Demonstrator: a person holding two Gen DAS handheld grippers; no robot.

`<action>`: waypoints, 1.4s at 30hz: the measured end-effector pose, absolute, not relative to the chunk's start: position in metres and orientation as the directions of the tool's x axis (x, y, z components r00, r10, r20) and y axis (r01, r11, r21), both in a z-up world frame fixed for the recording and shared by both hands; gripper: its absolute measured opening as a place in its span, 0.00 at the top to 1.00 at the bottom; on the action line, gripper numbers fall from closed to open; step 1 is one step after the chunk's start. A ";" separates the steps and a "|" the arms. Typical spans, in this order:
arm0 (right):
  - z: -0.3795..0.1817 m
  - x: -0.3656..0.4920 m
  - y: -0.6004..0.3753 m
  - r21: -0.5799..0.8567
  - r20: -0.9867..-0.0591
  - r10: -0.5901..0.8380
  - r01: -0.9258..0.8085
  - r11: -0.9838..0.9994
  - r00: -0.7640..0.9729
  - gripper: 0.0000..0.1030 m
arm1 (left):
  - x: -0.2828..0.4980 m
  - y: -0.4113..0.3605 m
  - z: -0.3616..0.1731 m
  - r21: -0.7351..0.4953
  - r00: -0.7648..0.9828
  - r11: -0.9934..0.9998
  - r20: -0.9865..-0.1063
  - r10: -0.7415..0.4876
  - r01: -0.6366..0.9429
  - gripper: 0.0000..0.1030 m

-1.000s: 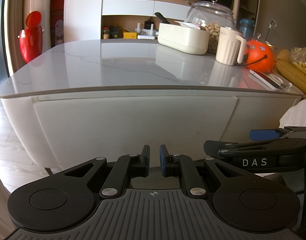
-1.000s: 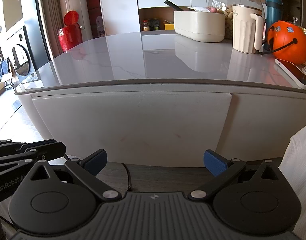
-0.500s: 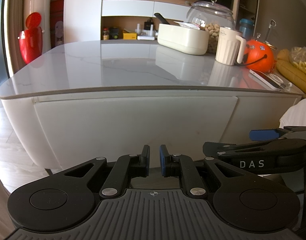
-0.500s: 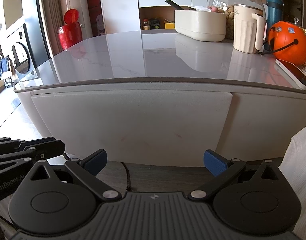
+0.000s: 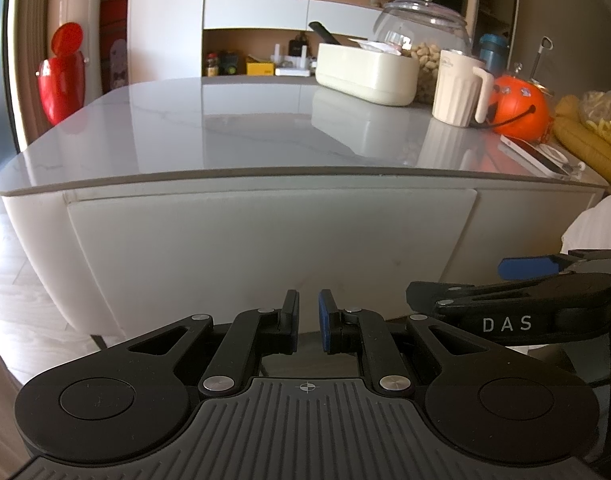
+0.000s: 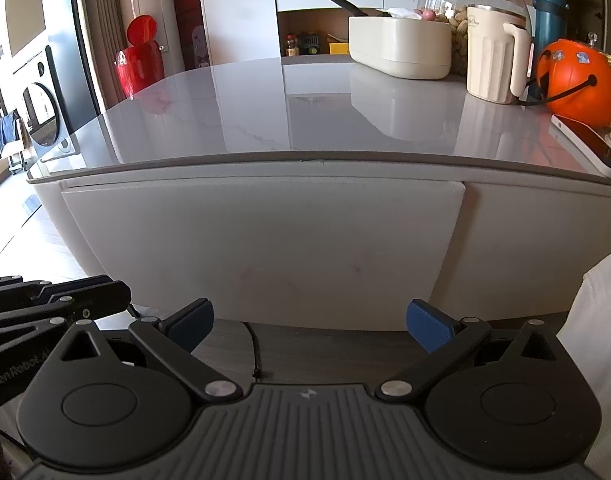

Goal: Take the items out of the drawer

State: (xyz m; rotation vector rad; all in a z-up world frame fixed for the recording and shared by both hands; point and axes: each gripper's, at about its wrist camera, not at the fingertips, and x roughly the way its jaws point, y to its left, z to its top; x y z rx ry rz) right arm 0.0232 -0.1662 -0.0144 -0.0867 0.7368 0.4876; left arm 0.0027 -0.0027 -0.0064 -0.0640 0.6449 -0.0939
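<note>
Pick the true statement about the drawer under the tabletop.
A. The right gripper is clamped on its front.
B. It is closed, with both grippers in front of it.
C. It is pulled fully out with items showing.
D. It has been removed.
B: the drawer front sits flush under the tabletop, with the open right gripper and shut left gripper short of it.

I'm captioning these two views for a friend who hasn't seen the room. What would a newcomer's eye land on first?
Probably the bright orange pumpkin bucket at the right end of the glossy grey tabletop, beside a cream ribbed jug and a glass jar of peanuts. Next, the red bin standing beyond the table's far left corner. Below the top, the wide white drawer front is closed.
</note>
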 end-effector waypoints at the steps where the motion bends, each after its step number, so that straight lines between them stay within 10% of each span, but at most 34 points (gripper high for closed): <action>1: -0.014 0.024 -0.166 0.094 -0.665 0.396 -0.456 0.885 0.633 0.00 | 0.003 -0.002 -0.007 -0.088 0.794 0.994 -0.599 -0.107 0.067 0.88; 31: 0.009 0.079 -0.179 0.109 -0.618 0.430 -0.471 0.876 0.658 0.00 | 0.073 0.057 0.035 -0.033 0.817 0.994 -0.567 -0.104 0.104 0.86; 42: 0.000 0.145 -0.197 0.175 -0.681 0.412 -0.412 0.894 0.605 0.00 | 0.083 0.119 0.032 -0.205 0.818 0.976 -0.572 -0.063 -0.069 0.85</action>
